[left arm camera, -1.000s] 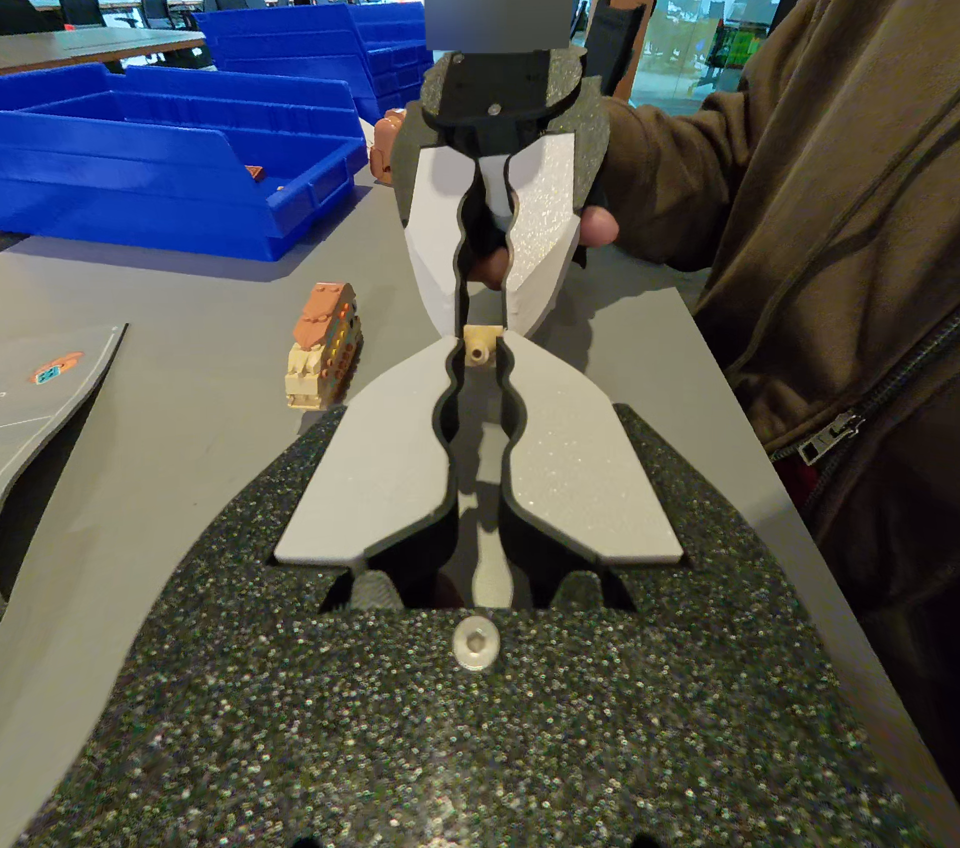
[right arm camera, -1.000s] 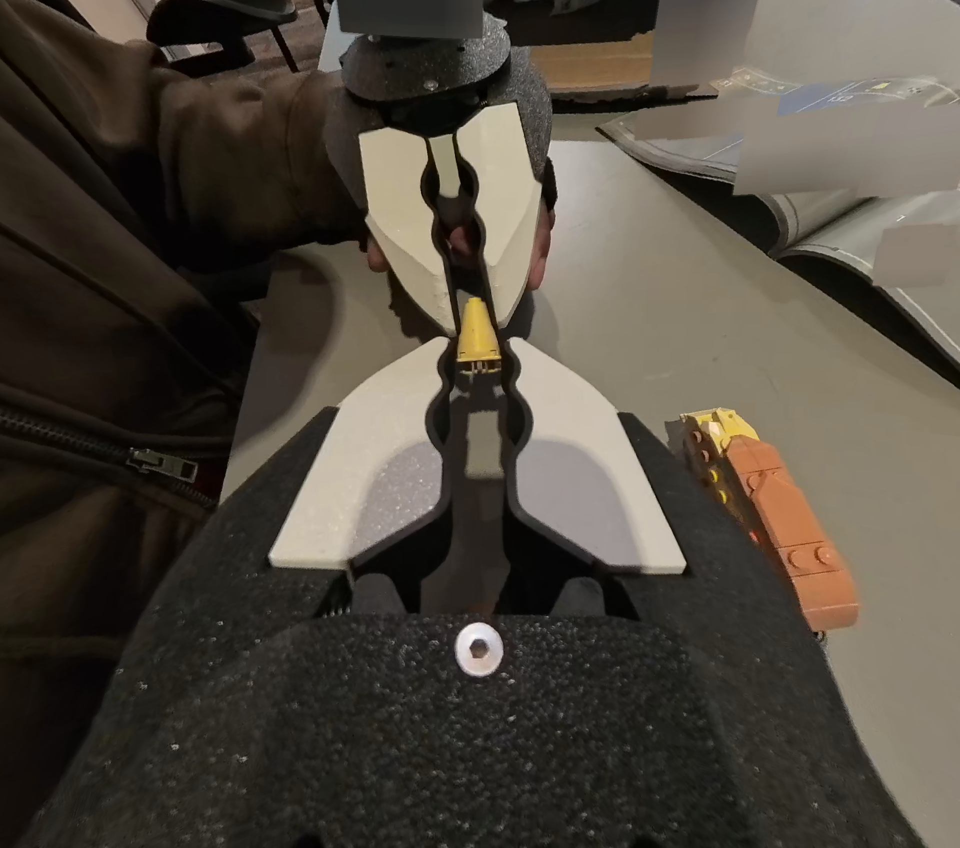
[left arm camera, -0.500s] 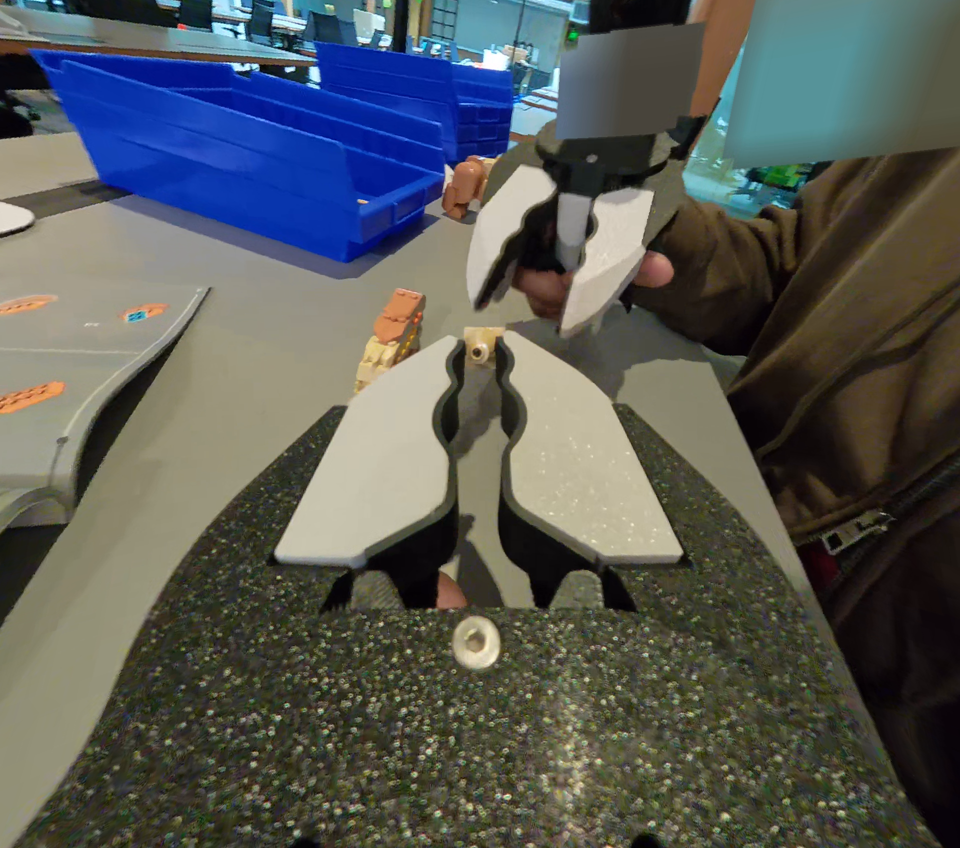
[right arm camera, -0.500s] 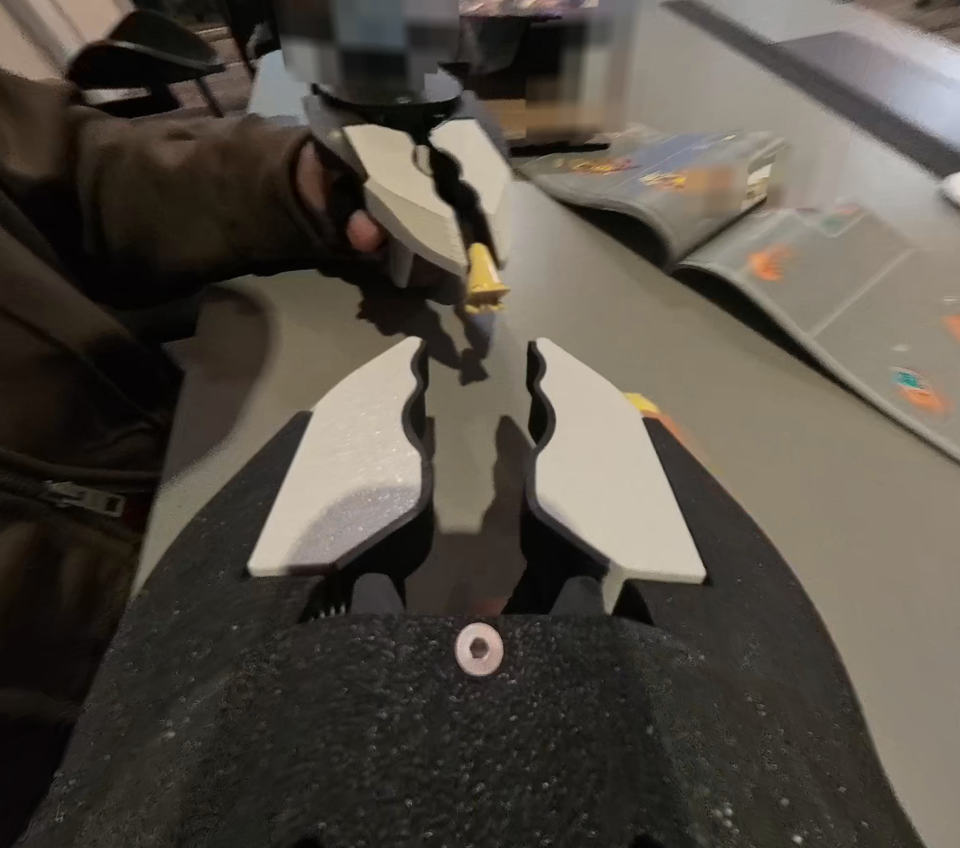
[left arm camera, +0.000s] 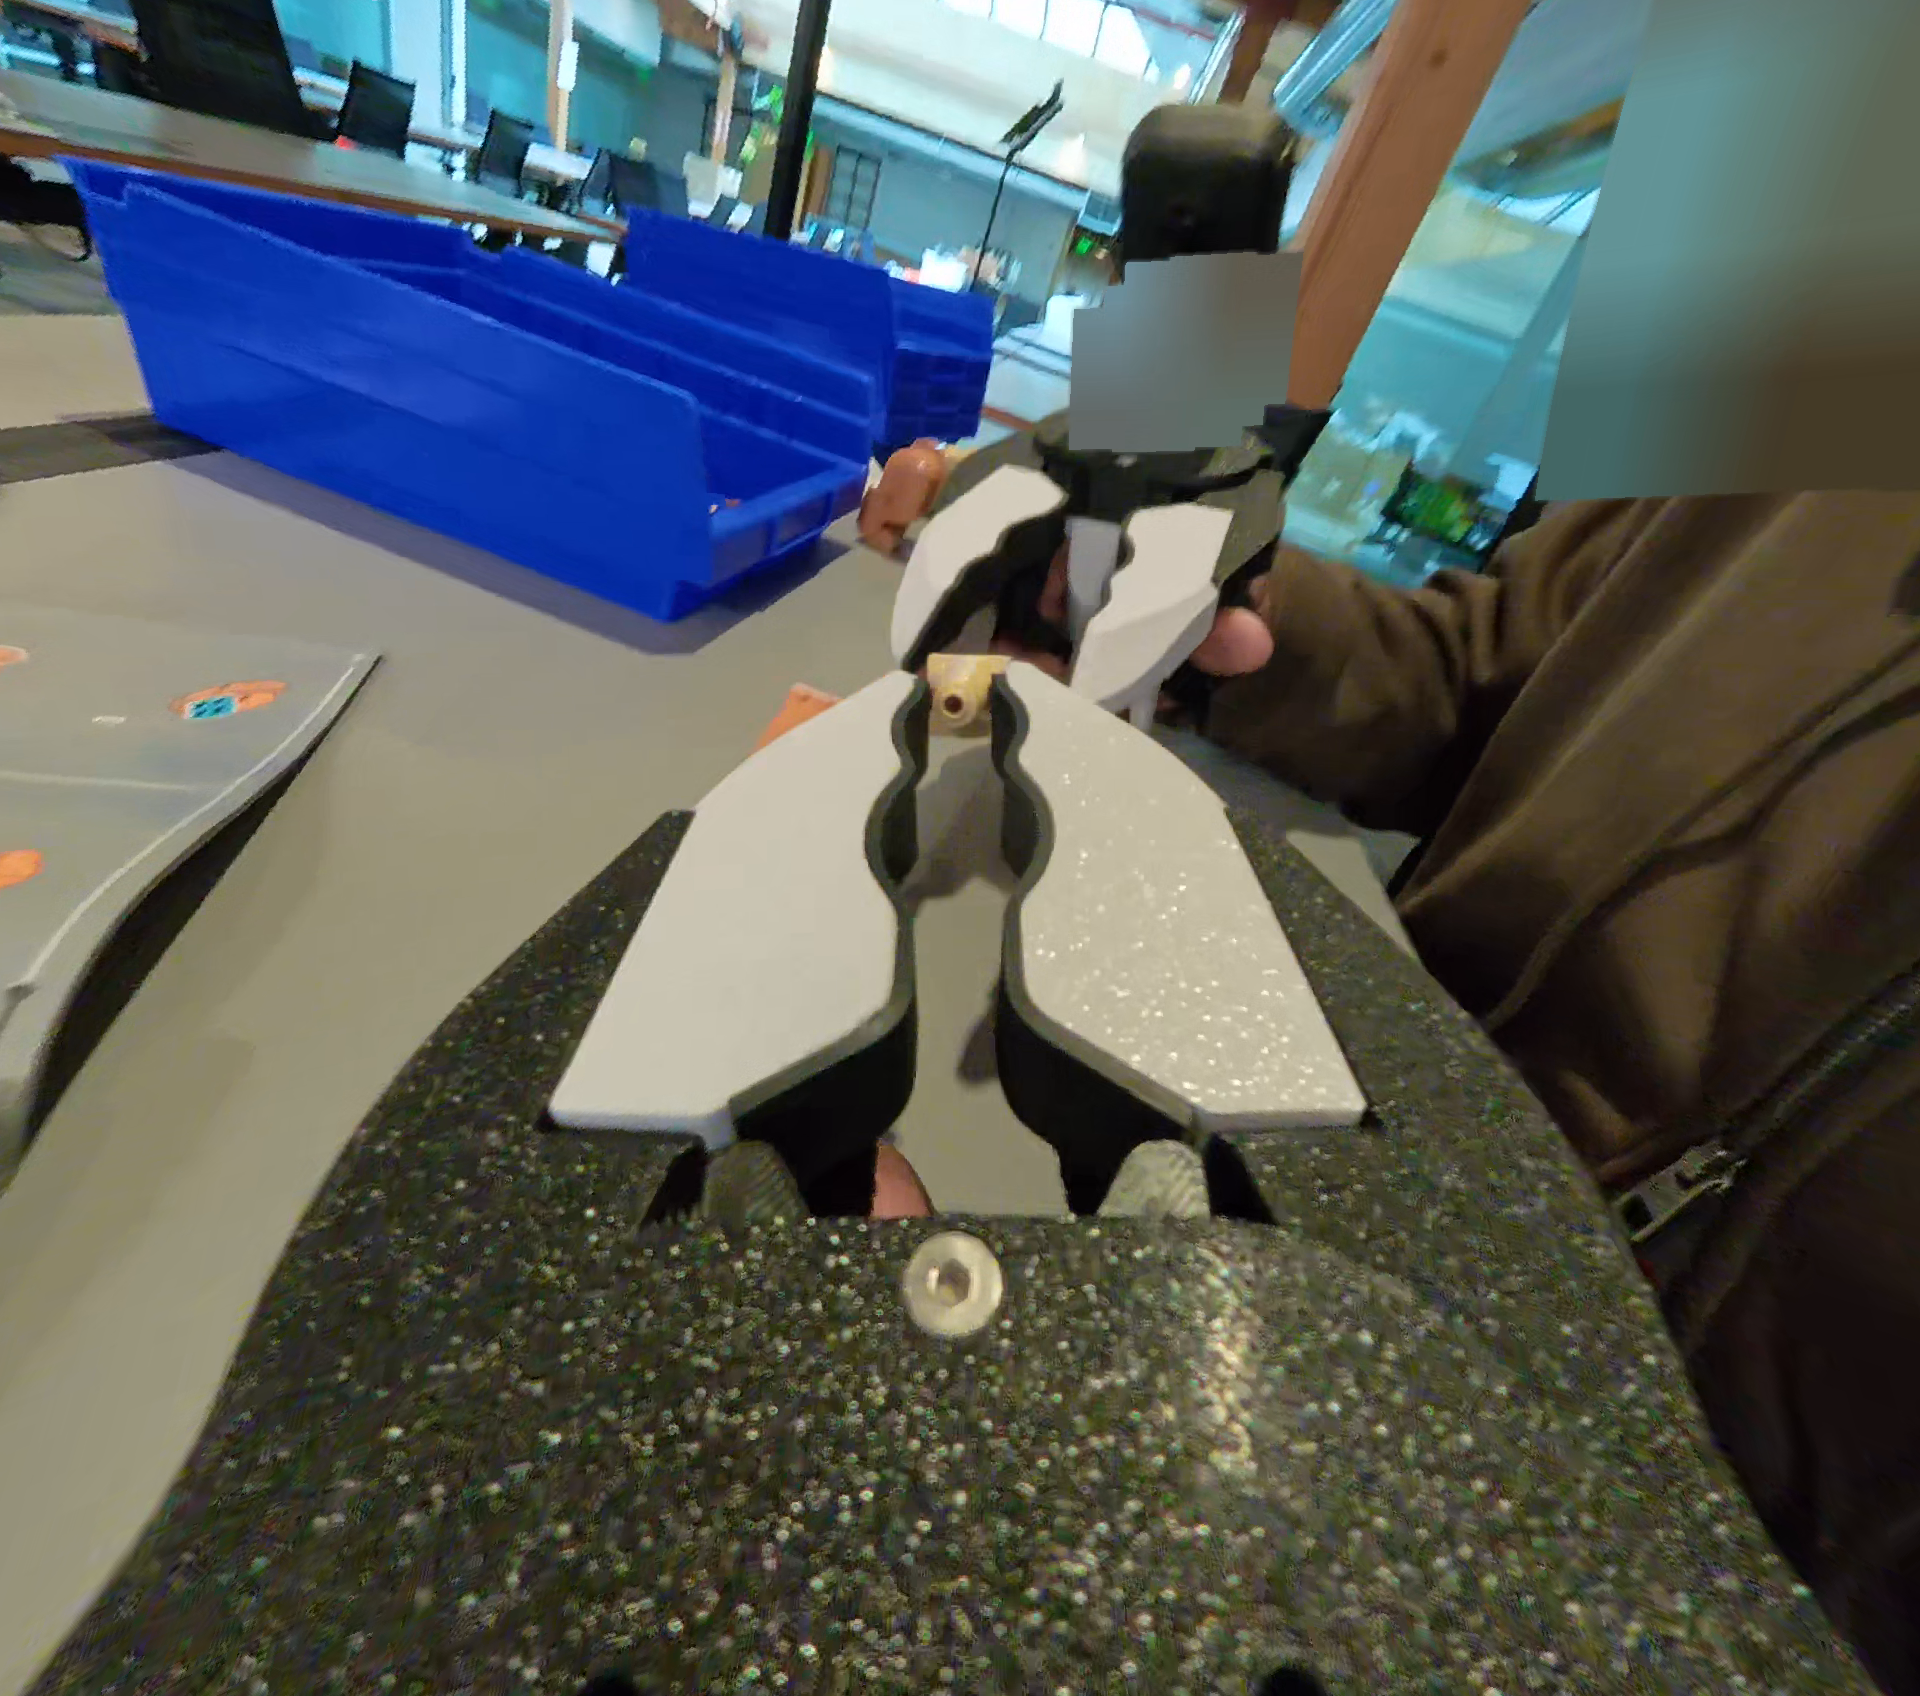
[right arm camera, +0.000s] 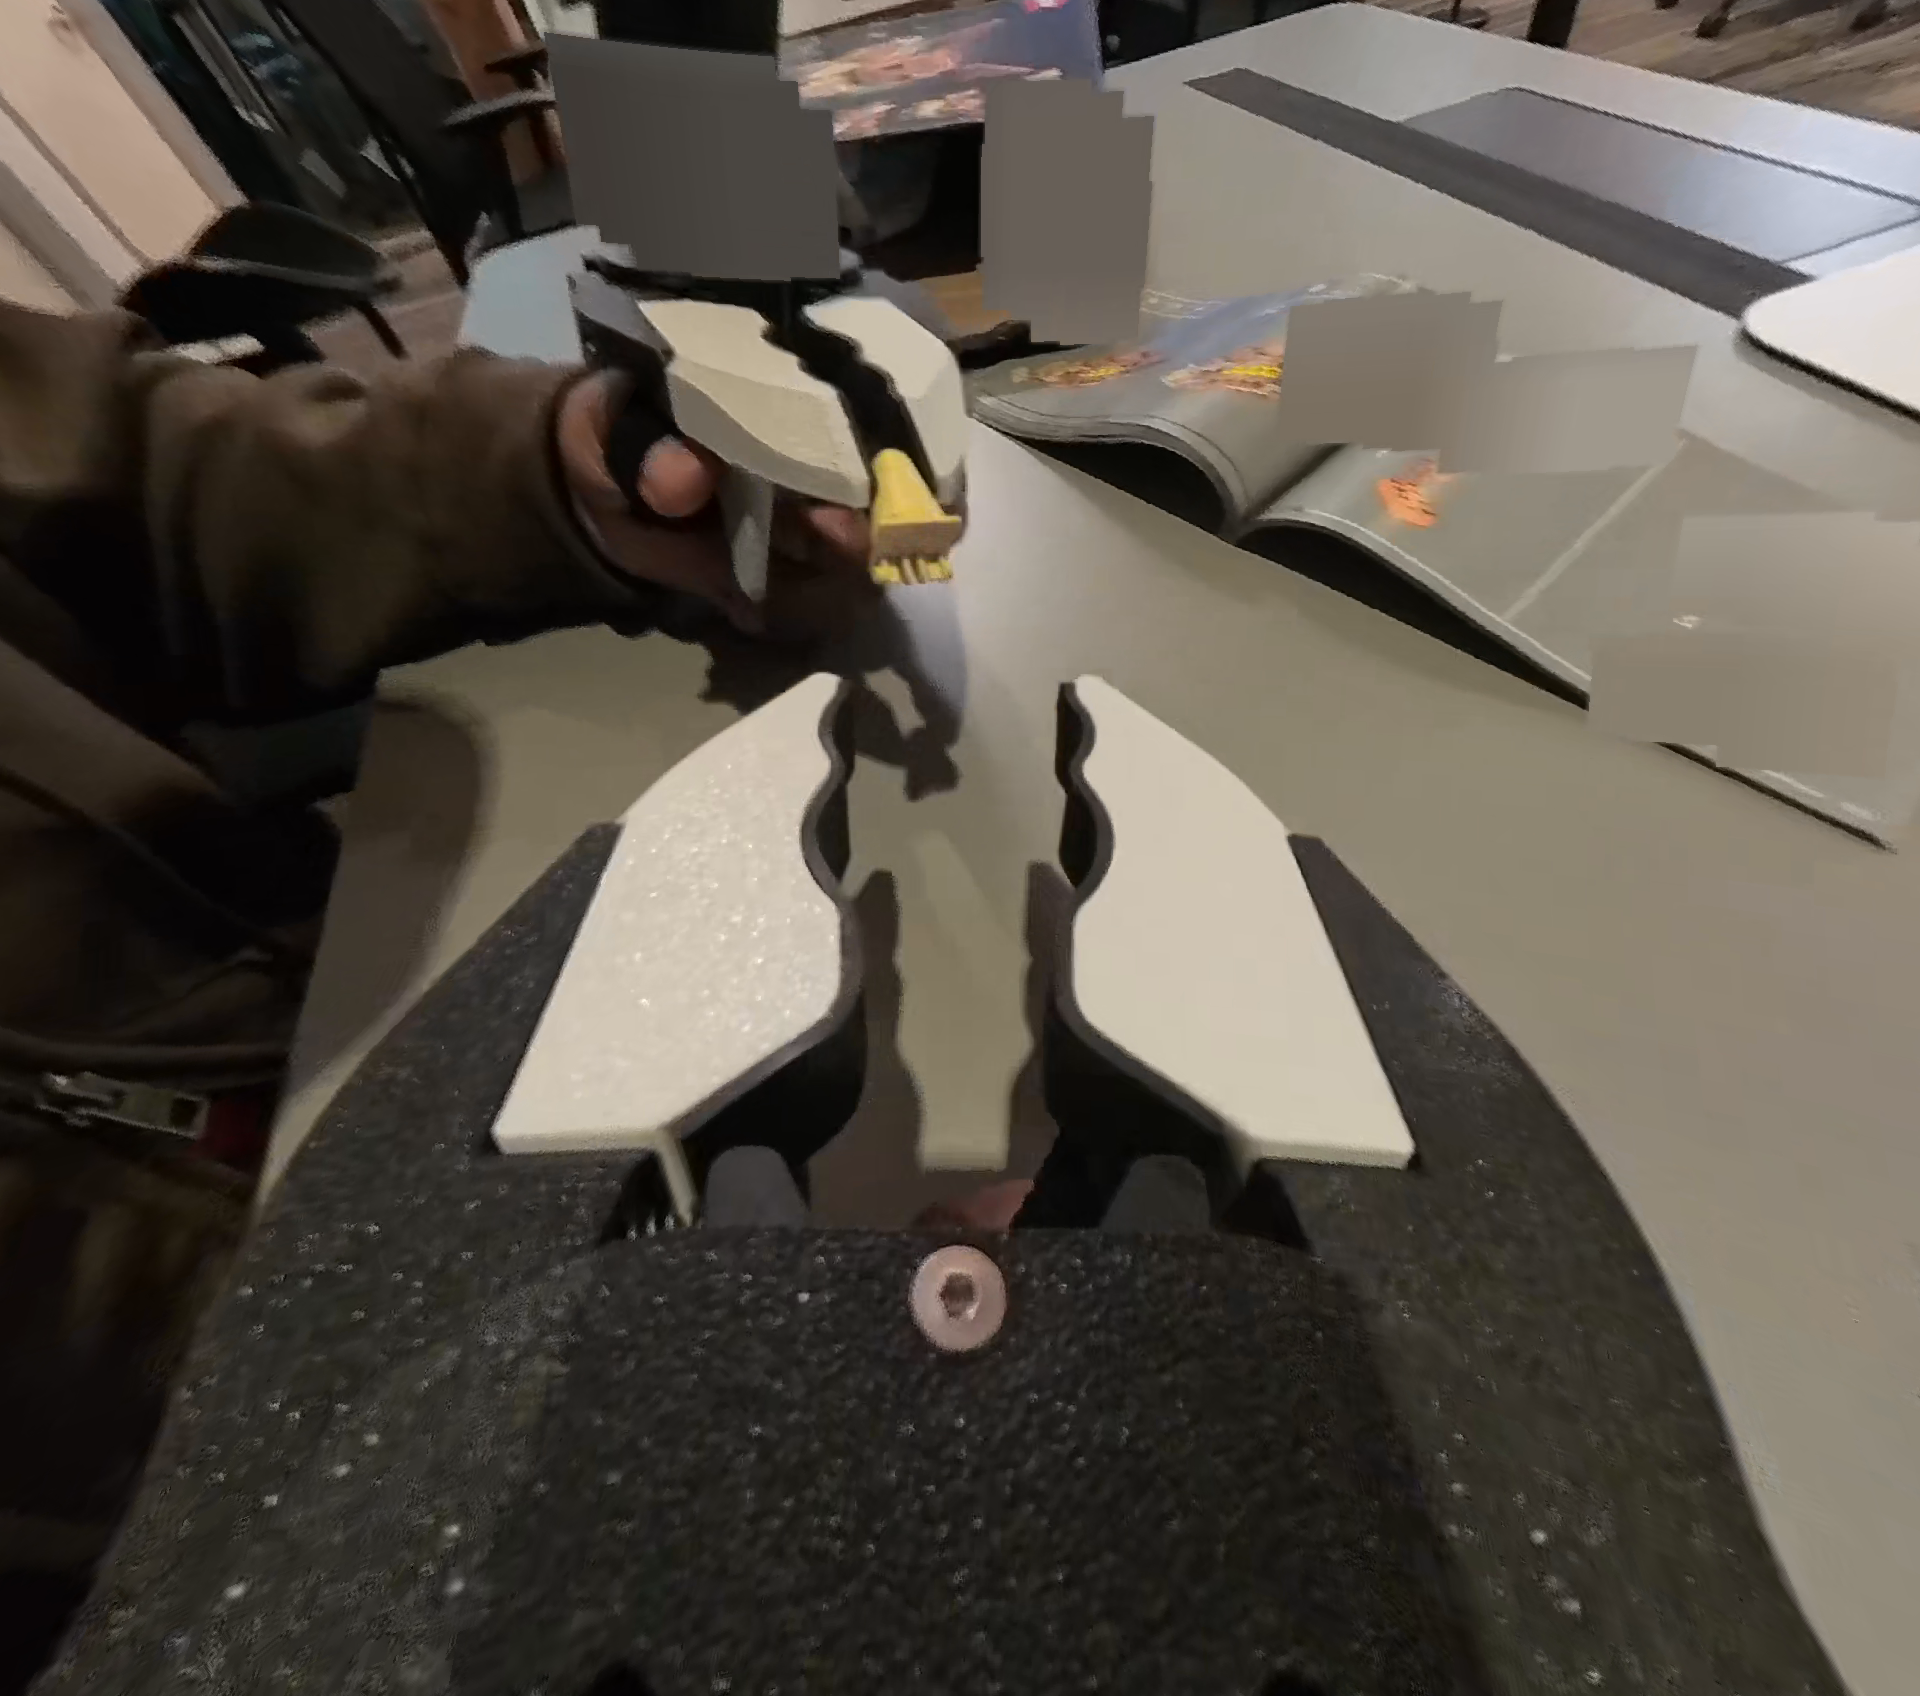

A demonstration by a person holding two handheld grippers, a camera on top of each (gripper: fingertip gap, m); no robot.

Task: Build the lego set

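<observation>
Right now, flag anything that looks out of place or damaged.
Nothing stands out. The left gripper is shut on a small tan piece, the right gripper is open and empty, and the instruction booklet lies open on the table.

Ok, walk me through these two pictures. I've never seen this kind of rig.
No robot here: a person holds a two-finger hand tool in each hand, each carrying a camera that looks along its fingers.

In the left wrist view, the left gripper is shut on a small yellow-tan lego piece; the other tool shows farther off. In the right wrist view, the right gripper is open and empty, and the same lego piece shows in the far tool.

On the grey table are blue bins, an open instruction booklet and brown lego parts beside a bin.
</observation>
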